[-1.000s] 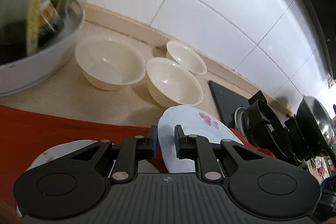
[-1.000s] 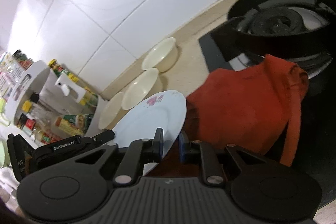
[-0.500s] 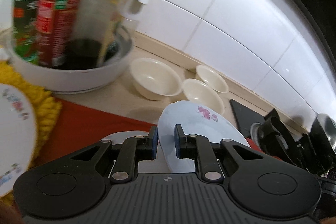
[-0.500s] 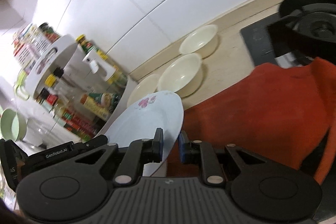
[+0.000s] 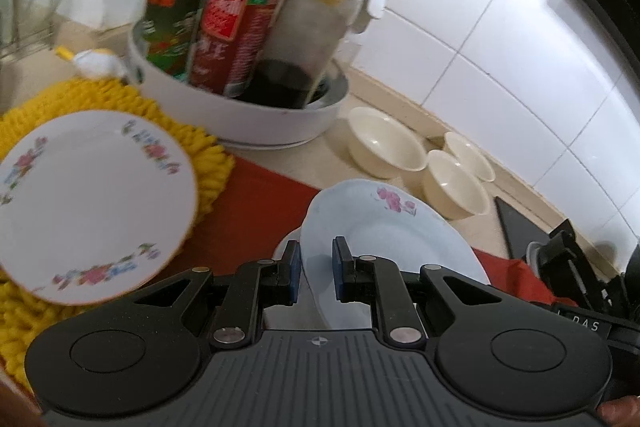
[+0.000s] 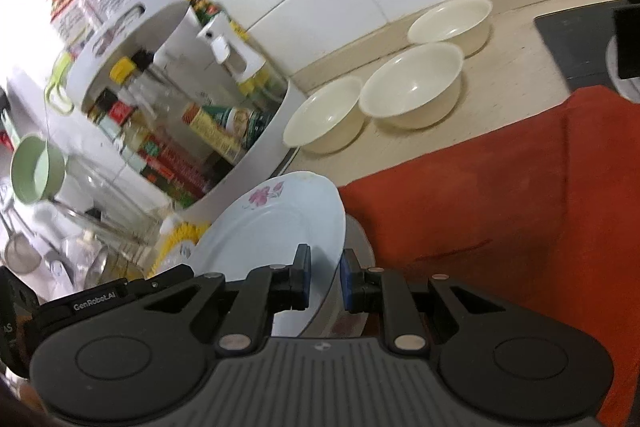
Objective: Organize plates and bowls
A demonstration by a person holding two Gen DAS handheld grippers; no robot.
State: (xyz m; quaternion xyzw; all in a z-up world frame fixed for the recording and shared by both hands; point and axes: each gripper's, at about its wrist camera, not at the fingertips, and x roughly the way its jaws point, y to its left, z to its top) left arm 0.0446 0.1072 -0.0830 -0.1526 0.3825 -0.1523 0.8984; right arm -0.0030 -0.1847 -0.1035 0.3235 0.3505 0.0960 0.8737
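Being carried leftward, pale blue plate (image 5: 384, 239) held in jaws of both grippers; floral plate (image 5: 88, 203) on yellow mat (image 5: 208, 155) now reached, stacking judged next

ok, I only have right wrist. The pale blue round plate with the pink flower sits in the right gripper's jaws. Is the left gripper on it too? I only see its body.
Observer: Yes. The left wrist view shows the left gripper closed over the rim of the pale blue flowered plate, as the right gripper is.
Operator: Anything on that yellow shaggy mat?
Observer: A white round plate with a floral rim lies flat on the yellow shaggy mat, with nothing on it.
Operator: Are the two plates touching?
Observer: No, they are apart. Bare red cloth shows between them.
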